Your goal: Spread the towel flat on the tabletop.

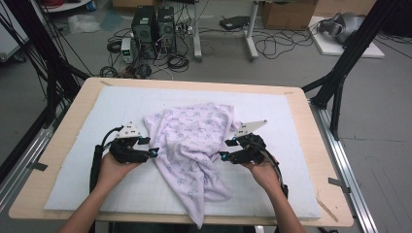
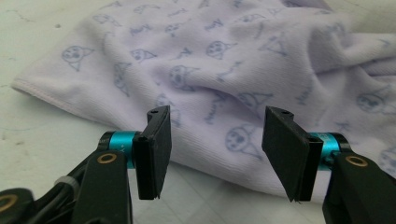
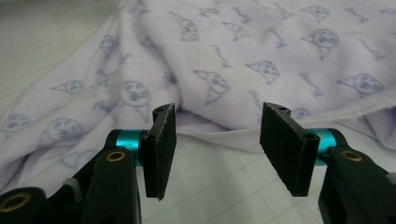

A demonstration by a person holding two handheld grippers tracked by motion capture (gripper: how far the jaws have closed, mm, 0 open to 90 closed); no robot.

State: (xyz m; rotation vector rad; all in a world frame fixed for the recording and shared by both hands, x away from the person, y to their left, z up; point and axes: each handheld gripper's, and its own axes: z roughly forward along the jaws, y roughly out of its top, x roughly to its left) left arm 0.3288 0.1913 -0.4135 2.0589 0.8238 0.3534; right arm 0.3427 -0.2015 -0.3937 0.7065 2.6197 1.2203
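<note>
Crumpled lilac towel (image 1: 194, 145) lay mid-worktop (image 1: 301, 213), one corner overhanging the near edge; left gripper (image 1: 154, 152) and right gripper (image 1: 221, 156) flanked it, jaws parted, holding nothing

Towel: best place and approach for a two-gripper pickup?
Grip the towel by its side hems: left gripper from the left, right gripper from the right, low along the mat. Both have open jaws facing a hem lying thin on the mat, probably easier to pinch than the bunched middle.
</note>
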